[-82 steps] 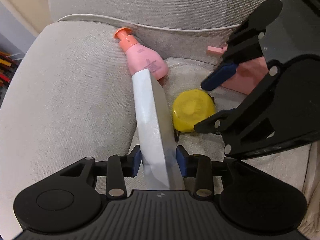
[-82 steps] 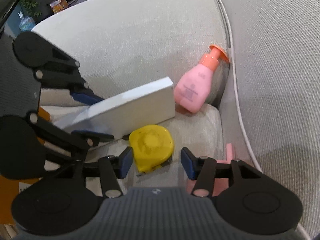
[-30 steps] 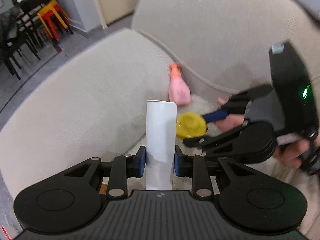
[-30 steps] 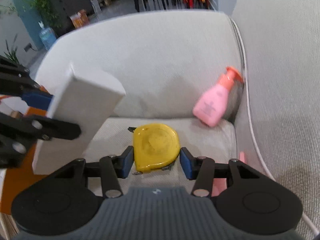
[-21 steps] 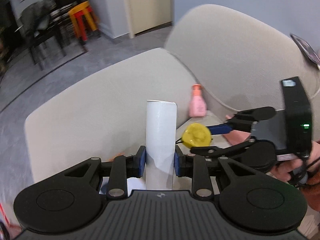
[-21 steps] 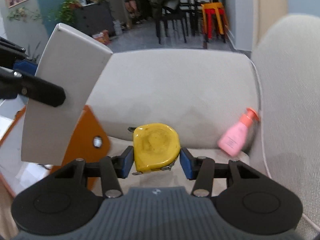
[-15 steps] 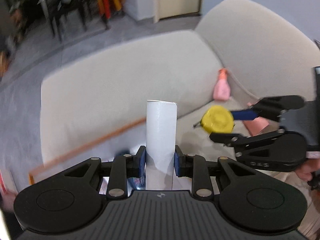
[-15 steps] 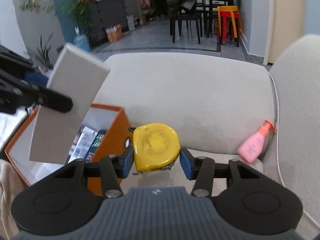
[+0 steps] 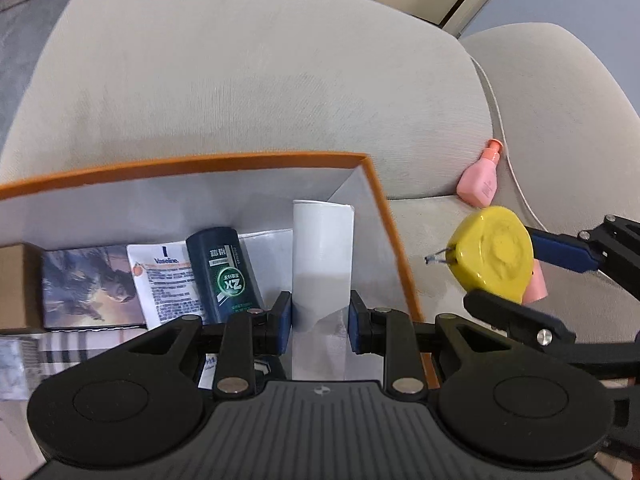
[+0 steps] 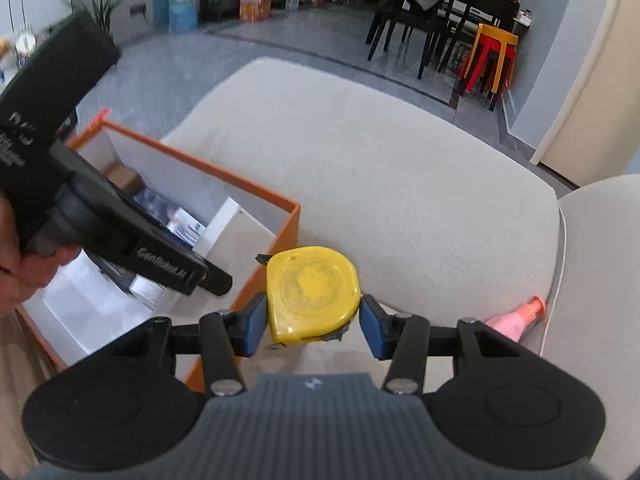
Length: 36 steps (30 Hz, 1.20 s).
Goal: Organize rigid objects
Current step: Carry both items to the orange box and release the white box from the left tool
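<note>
1. While clamped on a flat white rectangular box point(image 9: 322, 256), the left gripper point(image 9: 320, 322) hangs over an orange-rimmed cardboard box point(image 9: 376, 200).
2. Beside it, the right gripper point(image 10: 313, 326) grips a round yellow tape measure point(image 10: 313, 292).
3. Farther off, a pink pump bottle point(image 9: 480, 180) lies against the beige sofa point(image 9: 260, 80).

Your left gripper point(image 9: 320, 316) is matte black with ribbed housing, blue pads point(image 9: 285, 326), silver screws; beside it, the right gripper point(image 10: 312, 326) matches.

pink bottle point(image 10: 516, 322) half hidden, orange box point(image 9: 384, 216) cropped
</note>
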Motion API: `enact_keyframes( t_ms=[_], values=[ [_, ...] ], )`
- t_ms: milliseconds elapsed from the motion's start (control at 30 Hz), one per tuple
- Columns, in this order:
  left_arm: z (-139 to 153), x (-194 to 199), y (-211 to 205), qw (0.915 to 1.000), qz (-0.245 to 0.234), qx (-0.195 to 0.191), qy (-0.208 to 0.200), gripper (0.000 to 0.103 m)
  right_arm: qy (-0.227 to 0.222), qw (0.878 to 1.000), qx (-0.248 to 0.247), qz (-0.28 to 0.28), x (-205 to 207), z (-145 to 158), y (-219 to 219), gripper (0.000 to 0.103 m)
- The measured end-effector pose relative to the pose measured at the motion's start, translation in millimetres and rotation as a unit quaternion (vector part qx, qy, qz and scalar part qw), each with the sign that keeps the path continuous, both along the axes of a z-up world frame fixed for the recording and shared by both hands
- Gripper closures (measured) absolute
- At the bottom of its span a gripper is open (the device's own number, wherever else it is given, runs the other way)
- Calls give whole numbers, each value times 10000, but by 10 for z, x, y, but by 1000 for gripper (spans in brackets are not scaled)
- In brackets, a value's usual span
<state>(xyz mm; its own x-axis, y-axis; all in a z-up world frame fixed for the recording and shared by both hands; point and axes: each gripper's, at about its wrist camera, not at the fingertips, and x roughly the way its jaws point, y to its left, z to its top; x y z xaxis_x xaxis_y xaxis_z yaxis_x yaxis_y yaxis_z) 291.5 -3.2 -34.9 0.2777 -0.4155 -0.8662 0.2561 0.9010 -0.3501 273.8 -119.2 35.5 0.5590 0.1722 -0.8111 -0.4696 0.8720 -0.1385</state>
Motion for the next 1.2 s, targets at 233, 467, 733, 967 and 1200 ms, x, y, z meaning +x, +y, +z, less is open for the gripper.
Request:
enact_keyframes(
  t_ms=[233, 467, 733, 967, 1200],
  values=[
    [-186, 34, -5, 9999, -16, -92, 88, 72, 274, 9976, -638, -48, 113, -144, 209, 54],
    [-151, -2, 58, 9998, -129, -93, -87, 69, 395, 9946, -956, -13, 112, -213, 305, 54],
    [24, -164, 253, 9993, -152, 39, -351, 69, 256, 9934, -1120, -62, 110, -112, 354, 54],
    [-31, -336, 280, 9993, -241, -235, -132, 69, -44, 9961, -877, 16, 10, 269, 407, 54],
    [-248, -377, 136, 9980, -211, -598, -7, 85, 11, 9964, -840, 103, -112, 326, 474, 54]
  ],
)
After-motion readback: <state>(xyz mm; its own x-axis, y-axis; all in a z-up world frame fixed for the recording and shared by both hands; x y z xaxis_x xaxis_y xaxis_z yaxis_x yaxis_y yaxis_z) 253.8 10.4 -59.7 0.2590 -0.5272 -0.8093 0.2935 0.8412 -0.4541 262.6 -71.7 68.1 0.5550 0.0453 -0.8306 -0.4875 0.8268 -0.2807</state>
